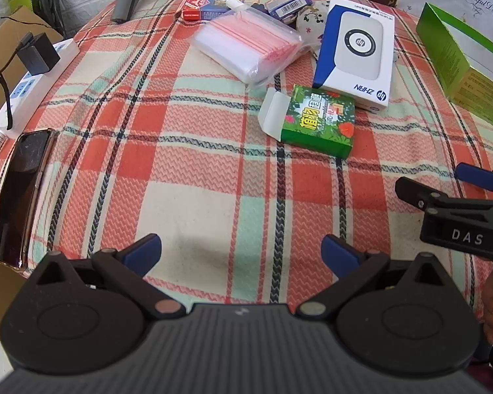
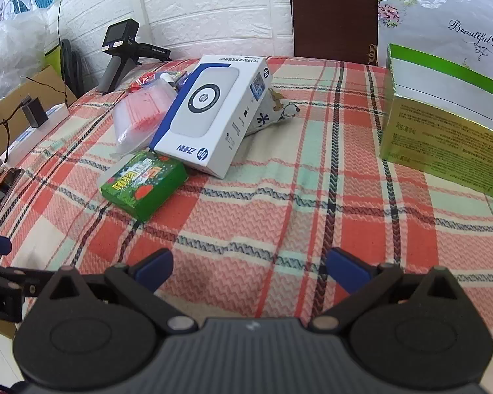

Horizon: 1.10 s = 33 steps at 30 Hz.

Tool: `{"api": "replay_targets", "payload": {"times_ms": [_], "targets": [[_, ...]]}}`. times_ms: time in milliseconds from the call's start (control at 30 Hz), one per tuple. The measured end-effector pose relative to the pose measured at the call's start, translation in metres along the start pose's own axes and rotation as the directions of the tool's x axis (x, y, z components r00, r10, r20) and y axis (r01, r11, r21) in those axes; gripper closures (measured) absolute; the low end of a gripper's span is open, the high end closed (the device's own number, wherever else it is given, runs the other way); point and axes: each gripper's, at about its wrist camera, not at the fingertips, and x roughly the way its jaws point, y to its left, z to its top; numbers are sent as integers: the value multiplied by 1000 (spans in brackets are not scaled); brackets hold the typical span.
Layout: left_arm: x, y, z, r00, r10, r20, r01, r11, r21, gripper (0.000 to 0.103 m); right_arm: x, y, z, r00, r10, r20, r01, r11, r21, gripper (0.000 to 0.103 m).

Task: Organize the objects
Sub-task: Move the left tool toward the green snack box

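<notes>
Loose objects lie on a plaid tablecloth (image 1: 213, 170). A small green card box (image 1: 317, 121) (image 2: 144, 184) with one flap open sits mid-table. Behind it a white and blue HP box (image 1: 356, 52) (image 2: 213, 111) leans on a patterned cloth pouch (image 2: 272, 111). A bag of red-edged zip bags (image 1: 246, 44) (image 2: 141, 111) lies to its left. My left gripper (image 1: 241, 252) hangs open over bare cloth near the front edge. My right gripper (image 2: 249, 266) is open too, with nothing between its blue pads; its black finger (image 1: 450, 203) also shows at the right of the left wrist view.
A large green open box (image 1: 463, 65) (image 2: 443, 121) stands at the right. A dark phone (image 1: 19, 193) lies at the left edge, beside a white power strip (image 1: 33, 88) with a black charger. Small card boxes (image 1: 210, 5) and a spare handheld gripper (image 2: 121, 52) sit at the back.
</notes>
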Motion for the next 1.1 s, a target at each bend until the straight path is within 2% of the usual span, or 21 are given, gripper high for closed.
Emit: {"api": "replay_targets", "payload": {"times_ms": [300,800,900,967,1033,1100], "targets": [[2,-8,2,1000,-3,2,3,999,35,0,2,0,-1,1000,-14,4,14,1000,-16,0],[11,-13,5,999,-9,-31,11,999,41,0,4,0,-3,999,-28,16,29,999,-44,0],[15,-6,4,997,-46,-55,46,999,2,0,4,-1,-8,999,-22,34,25,997,-71,0],[16,2,2,996,-73,-54,71,996,-45,0,3,-4,-16,997,-7,78,13,997,-77,0],[12,13,0,996,-88,-17,85,990,-113,0,2,-1,-21,995,-13,101,23,994,-102,0],[3,26,-4,993,-106,52,114,976,-186,0,0,0,-17,995,-16,94,26,994,-108,0]]}}
